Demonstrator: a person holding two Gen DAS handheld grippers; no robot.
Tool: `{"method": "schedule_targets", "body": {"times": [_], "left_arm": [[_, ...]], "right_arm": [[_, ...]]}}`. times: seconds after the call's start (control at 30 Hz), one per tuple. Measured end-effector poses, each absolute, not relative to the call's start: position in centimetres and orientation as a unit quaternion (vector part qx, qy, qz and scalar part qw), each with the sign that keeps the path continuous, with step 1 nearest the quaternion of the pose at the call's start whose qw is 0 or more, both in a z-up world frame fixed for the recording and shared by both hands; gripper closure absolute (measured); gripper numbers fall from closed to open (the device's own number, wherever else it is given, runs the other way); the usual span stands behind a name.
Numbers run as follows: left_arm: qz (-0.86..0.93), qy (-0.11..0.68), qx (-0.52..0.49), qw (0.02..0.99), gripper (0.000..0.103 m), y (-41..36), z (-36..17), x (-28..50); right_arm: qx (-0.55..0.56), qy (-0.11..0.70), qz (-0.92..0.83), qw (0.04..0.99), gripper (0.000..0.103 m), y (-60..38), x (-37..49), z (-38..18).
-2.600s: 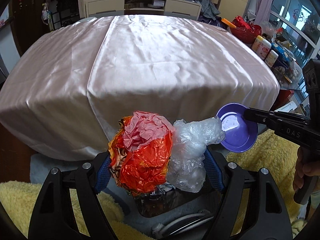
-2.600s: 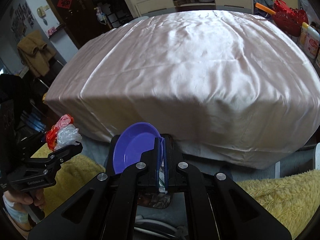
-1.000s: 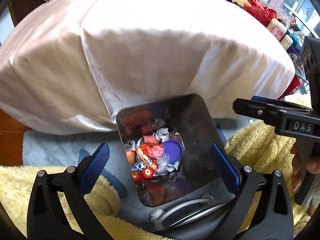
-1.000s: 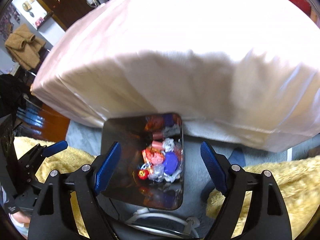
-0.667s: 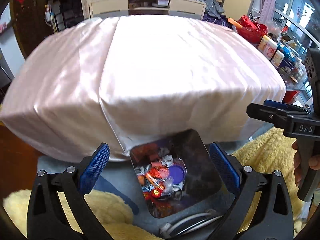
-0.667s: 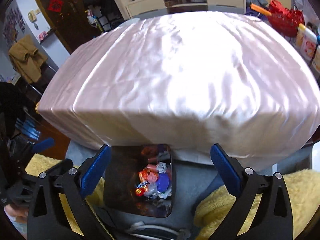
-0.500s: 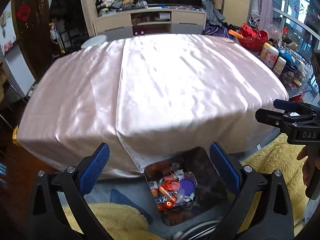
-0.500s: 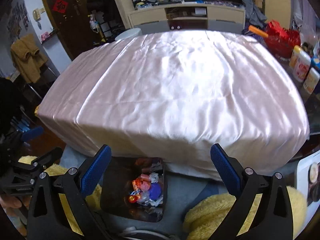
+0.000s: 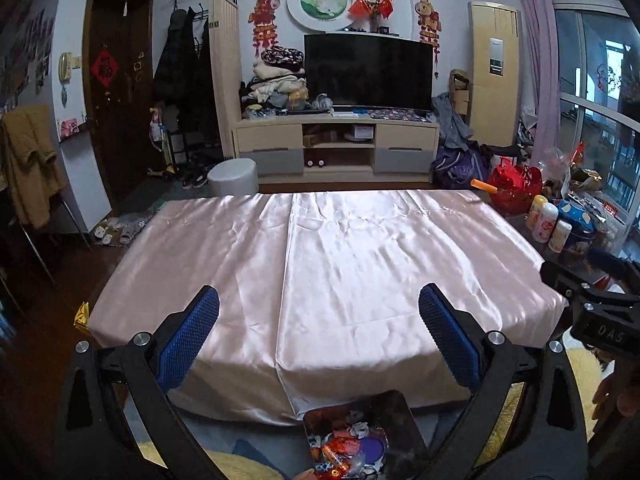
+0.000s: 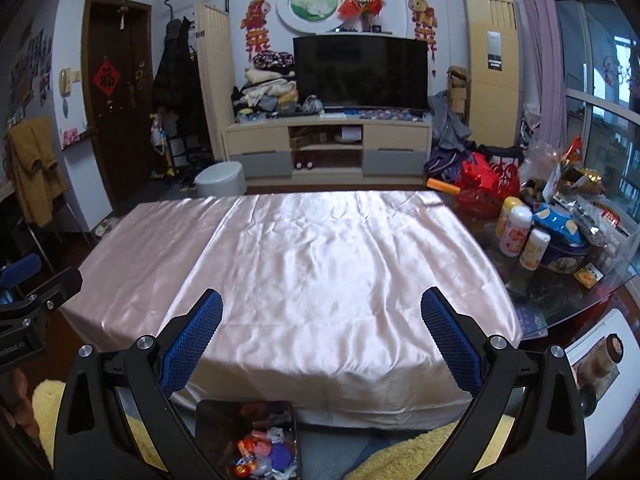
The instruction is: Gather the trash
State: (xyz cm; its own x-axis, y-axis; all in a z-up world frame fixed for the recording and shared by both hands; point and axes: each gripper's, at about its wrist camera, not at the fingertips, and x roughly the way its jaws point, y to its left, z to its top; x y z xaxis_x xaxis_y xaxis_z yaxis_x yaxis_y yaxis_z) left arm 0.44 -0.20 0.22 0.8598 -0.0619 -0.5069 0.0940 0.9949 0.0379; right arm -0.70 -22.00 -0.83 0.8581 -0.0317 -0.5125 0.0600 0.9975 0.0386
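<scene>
Trash (image 9: pixel 348 450) lies in the bin (image 9: pixel 400 412) below my left gripper (image 9: pixel 319 336) and right gripper (image 10: pixel 321 334); both jaws gape wide, empty, the right's having just been opening, over the satin-covered surface (image 9: pixel 340 264).

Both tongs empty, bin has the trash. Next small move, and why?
Probably sweep both views over the pink cloth for leftover trash. The left tongs and right tongs are open and hold nothing; the purple dish and wrappers lie in the bin, and the cloth shows nothing on it. If nothing turns up, the job looks done.
</scene>
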Motion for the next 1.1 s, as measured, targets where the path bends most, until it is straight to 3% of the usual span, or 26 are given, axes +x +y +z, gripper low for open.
{"method": "schedule_targets", "body": {"times": [0.33,1.1], "left_arm": [[-0.037,0.225,0.031,0.973,0.008,-0.1,1.4,-1.4],[-0.049,0.211,0.02,0.976,0.008,0.5,1.8,-3.0]], "right_arm": [[0.031,0.204,-0.044,0.978,0.003,-22.2,-4.6,1.8],[0.038,0.183,-0.039,0.982,0.003,-20.8,-6.3,2.8]]}}
